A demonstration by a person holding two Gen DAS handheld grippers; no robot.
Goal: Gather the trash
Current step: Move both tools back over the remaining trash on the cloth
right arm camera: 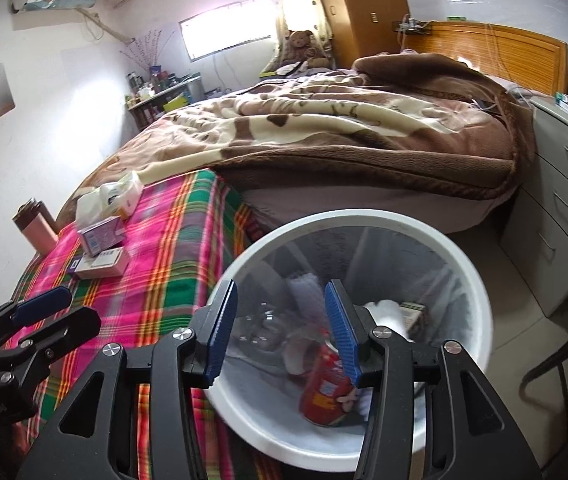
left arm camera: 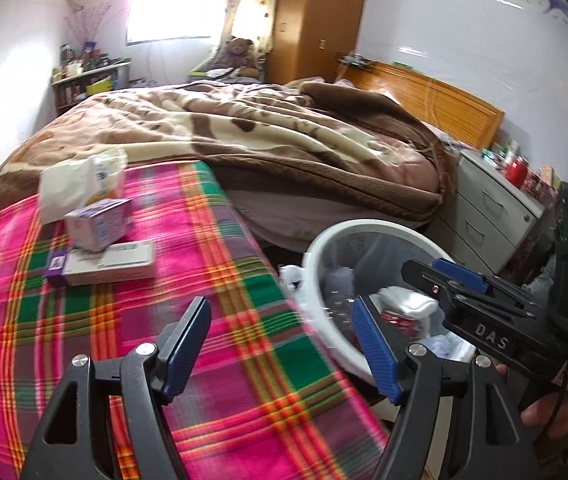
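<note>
Right gripper (right arm camera: pixel 282 328): matte black frame, ribbed blue pads (right arm camera: pixel 342 330), spread wide, gripping nothing, poised over the mouth of the waste bin (right arm camera: pixel 480 304). Left gripper (left arm camera: pixel 280 346): same build, blue pads (left arm camera: pixel 376 350) likewise parted and bare, hovering above the plaid cloth (left arm camera: pixel 220 320) just left of the bin.

Bin: round, smooth white rim, lined with thin clear plastic. Inside: a red cylindrical can (right arm camera: pixel 326 390) lying tilted, crumpled white tissue (right arm camera: pixel 388 314), a small printed carton (right arm camera: pixel 412 312) against the far wall.

Left of the bin, on the woven cloth of pink, green and orange checks: a flat white-and-purple box (left arm camera: pixel 106 268), a smaller lilac box (left arm camera: pixel 98 226) stacked on it, then a soft, crinkled tissue pack (left arm camera: pixel 80 184) beyond. Further left, at the cloth's edge: a pink tumbler with dark lid (right arm camera: pixel 36 228), upright.

Behind the bin: a fleecy brown-and-cream blanket (left arm camera: pixel 264 136), rumpled over the bed. Right of the bin: a pale grey drawer unit (right arm camera: pixel 560 216) with metal handles.
</note>
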